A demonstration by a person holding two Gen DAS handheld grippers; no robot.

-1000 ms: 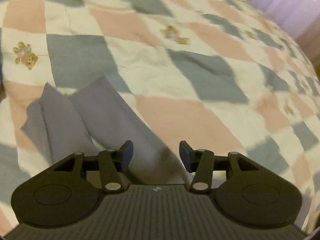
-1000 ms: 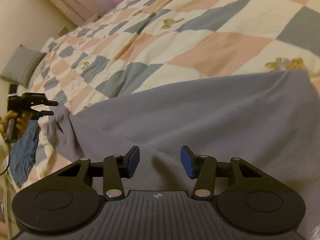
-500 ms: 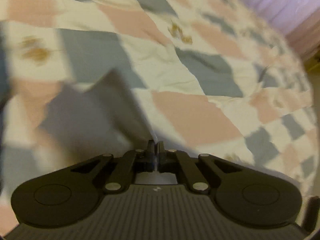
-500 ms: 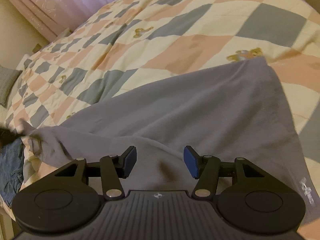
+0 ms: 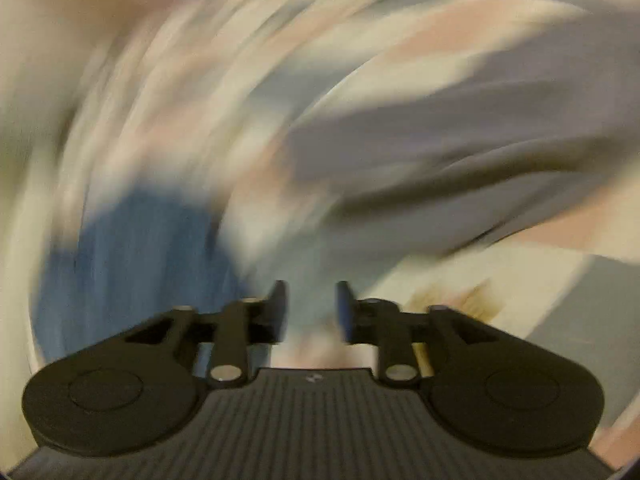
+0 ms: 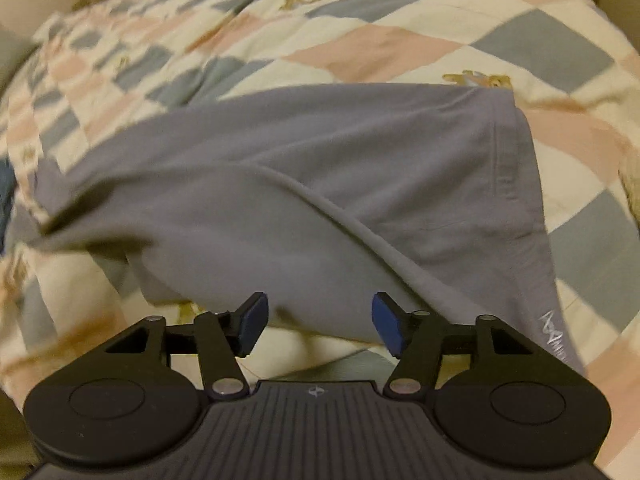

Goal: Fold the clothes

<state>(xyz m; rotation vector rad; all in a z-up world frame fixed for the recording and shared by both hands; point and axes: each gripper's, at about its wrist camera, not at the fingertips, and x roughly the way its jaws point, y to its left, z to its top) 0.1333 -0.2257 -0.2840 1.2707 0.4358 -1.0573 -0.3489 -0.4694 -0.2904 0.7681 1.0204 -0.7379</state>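
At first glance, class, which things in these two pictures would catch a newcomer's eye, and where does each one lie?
The big grey garment spreads across the middle of the right wrist view, a raised fold running diagonally through it, on a checked quilt of pink, grey and cream. The right hand-held gripper stands open at the garment's near edge. The left wrist view is a swirl of motion blur, with the left hand-held gripper open and a blue patch at lower left.

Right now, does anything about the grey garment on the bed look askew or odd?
Yes. The grey garment is not lying flat on the quilt: a long diagonal ridge crosses it, and its near left edge is lifted, casting a shadow. Both the left gripper and the right gripper are open and hold nothing. The left view is too blurred to judge.
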